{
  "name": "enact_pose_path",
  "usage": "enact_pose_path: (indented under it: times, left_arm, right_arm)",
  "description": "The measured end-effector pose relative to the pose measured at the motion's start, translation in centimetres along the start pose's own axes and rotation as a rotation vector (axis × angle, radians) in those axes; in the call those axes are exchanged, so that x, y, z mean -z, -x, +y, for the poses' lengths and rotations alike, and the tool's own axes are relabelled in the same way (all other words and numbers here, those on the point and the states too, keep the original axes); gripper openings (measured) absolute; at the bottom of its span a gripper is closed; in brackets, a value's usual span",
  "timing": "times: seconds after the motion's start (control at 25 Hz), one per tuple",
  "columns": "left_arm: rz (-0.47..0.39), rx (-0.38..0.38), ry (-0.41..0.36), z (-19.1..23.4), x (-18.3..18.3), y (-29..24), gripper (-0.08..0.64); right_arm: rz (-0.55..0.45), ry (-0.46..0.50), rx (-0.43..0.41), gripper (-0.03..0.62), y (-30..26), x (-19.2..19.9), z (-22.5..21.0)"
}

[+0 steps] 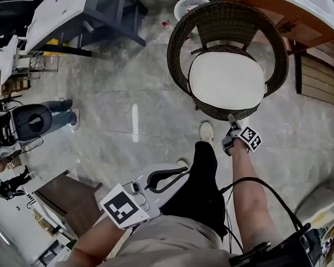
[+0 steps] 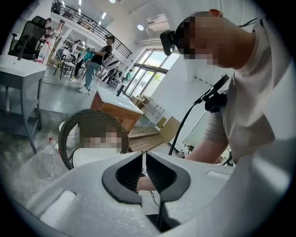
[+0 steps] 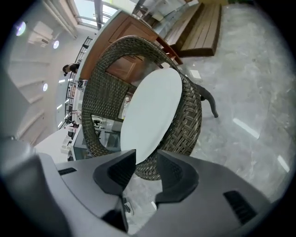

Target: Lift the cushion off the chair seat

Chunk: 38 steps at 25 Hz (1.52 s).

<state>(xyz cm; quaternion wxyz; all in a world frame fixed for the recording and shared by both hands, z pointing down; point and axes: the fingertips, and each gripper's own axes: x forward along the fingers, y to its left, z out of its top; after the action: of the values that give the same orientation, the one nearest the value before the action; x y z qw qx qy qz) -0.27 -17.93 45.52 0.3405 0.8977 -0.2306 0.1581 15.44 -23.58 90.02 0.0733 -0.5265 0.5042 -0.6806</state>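
A round white cushion [image 1: 226, 80] lies flat on the seat of a dark wicker tub chair [image 1: 178, 54]. My right gripper [image 1: 231, 120] hovers just in front of the chair's front rim, apart from it, open and empty. In the right gripper view the cushion [image 3: 150, 115] and wicker wall [image 3: 185, 120] show beyond the parted jaws of the right gripper [image 3: 147, 155]. My left gripper [image 1: 185, 172] hangs low by my leg, far from the chair. In its own view the left gripper [image 2: 143, 155] has its jaws closed to a thin slit with nothing between them, and the chair [image 2: 69, 129] stands behind.
My shoe [image 1: 206, 131] stands on the grey stone floor close to the chair's front. A white mesh basket [image 1: 189, 4] sits behind the chair. A wooden counter [image 1: 302, 25] and slatted boards [image 1: 322, 75] lie to the right, a white table [image 1: 56, 11] at the far left.
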Motion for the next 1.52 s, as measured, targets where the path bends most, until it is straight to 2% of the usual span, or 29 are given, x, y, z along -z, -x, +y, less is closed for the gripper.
enact_pose_path:
  times: [0.28,0.48,0.56,0.68,0.84,1.04,1.28,1.52]
  left_arm:
    - [0.026,0.002,0.037,2.9,-0.1,-3.0,0.008]
    - [0.019,-0.009,0.061,4.5,0.0,-3.8,0.008]
    - [0.017,-0.019,0.073,5.0,0.0,-3.9,0.008]
    - [0.007,-0.03,0.082,5.4,-0.2,-3.9,0.008]
    - [0.004,-0.041,0.088,5.7,-0.1,-3.8,0.008]
    - [-0.007,-0.045,0.079,5.4,-0.3,-3.8,0.008]
    - [-0.032,-0.035,0.056,3.7,-1.3,-3.0,0.008]
    - [-0.048,-0.063,0.03,1.9,-2.3,-0.8,0.008]
  right_arm:
    - [-0.032,-0.134,0.022,0.189,-4.6,-1.3,-2.0]
    - [-0.095,-0.248,-0.007,0.186,-6.8,-3.2,-1.8]
    - [-0.108,-0.267,0.006,0.117,-7.3,-3.9,-2.1]
    - [-0.132,-0.291,0.017,0.099,-8.0,-5.3,-2.1]
    - [-0.119,-0.279,0.018,0.07,-8.3,-6.3,-1.8]
    - [-0.118,-0.259,-0.033,0.037,-7.1,-6.3,-0.6]
    - [-0.117,-0.21,-0.101,0.028,-4.7,-6.7,2.8]
    - [-0.131,-0.173,-0.161,0.025,-1.0,-7.5,6.5]
